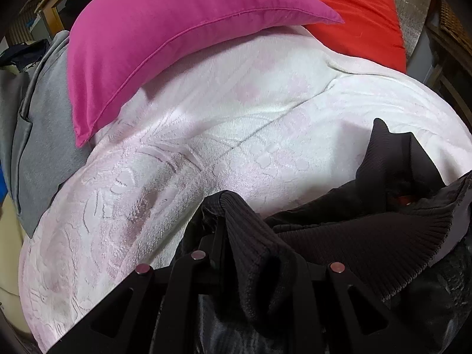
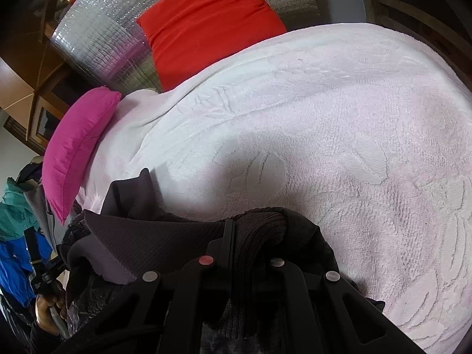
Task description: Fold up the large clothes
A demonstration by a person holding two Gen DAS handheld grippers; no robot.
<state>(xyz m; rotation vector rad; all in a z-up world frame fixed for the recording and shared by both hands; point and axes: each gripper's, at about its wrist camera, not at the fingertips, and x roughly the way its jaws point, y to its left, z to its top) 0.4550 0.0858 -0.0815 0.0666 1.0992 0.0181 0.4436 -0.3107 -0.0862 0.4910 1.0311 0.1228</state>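
Here we see both grippers clamped on the same dark jacket [image 1: 339,236], which hangs bunched at the near edge of the bed [image 1: 236,135].

Left gripper [image 1: 222,206]: the jaws are closed on a ribbed knit band of the jacket. The band drapes over the fingers and hides most of them. To the right of the grip, more ribbed hem fans out, and a shiny quilted panel of the jacket lies below it.

Right gripper [image 2: 233,225]: the jaws are pressed together on another ribbed band [image 2: 259,230], which rolls over the fingertips. A smooth grey-brown fold of the jacket [image 2: 141,224] spreads to the left of the grip. At the lower left edge of the right wrist view we see a hand [image 2: 48,309] holding the other tool.

Beyond the jacket, a pale pink textured blanket [image 2: 339,135] covers the bed. Part of the jacket rests on it at the near edge.

Farther back, a magenta pillow [image 1: 165,38] lies on the blanket toward the far left corner. A red pillow [image 2: 209,20] sits at the far edge, against a silver quilted panel [image 2: 97,38]. A grey cloth [image 1: 44,135] hangs off the left edge of the bed. Blue and teal clothes [image 2: 14,236] are visible left of the bed.
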